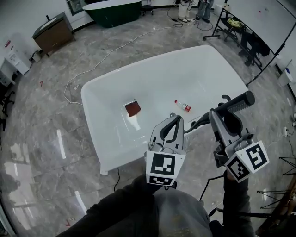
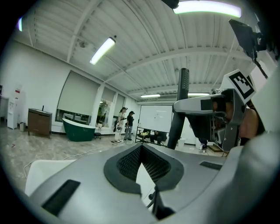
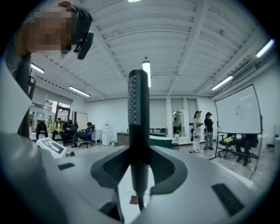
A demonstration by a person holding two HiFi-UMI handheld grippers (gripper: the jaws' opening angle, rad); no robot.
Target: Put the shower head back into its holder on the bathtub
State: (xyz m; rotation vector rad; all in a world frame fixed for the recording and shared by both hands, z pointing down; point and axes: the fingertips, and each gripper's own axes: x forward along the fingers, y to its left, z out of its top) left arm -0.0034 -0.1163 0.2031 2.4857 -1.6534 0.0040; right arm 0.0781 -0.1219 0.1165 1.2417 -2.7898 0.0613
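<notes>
The black shower head (image 1: 237, 104) is clamped by its handle in my right gripper (image 1: 214, 114), which is shut on it above the white bathtub's (image 1: 99, 95) near right rim. Its hose (image 1: 196, 123) runs left toward my left gripper (image 1: 178, 118). That gripper is shut, tips touching, and I see nothing clamped between them. In the right gripper view the shower head (image 3: 138, 109) stands upright between the pads (image 3: 159, 164). The left gripper view shows the shower head (image 2: 181, 103) ahead, beyond my left gripper (image 2: 141, 148). A small dark fitting (image 1: 225, 98) sits at the tub's rim.
Inside the tub lie a red-brown block (image 1: 132, 109) and a small bottle (image 1: 183, 105). A white cable (image 1: 104, 58) trails over the marble floor. A green tub (image 1: 113, 10) and a wooden cabinet (image 1: 53, 32) stand at the back, a black rack (image 1: 240, 30) at the right.
</notes>
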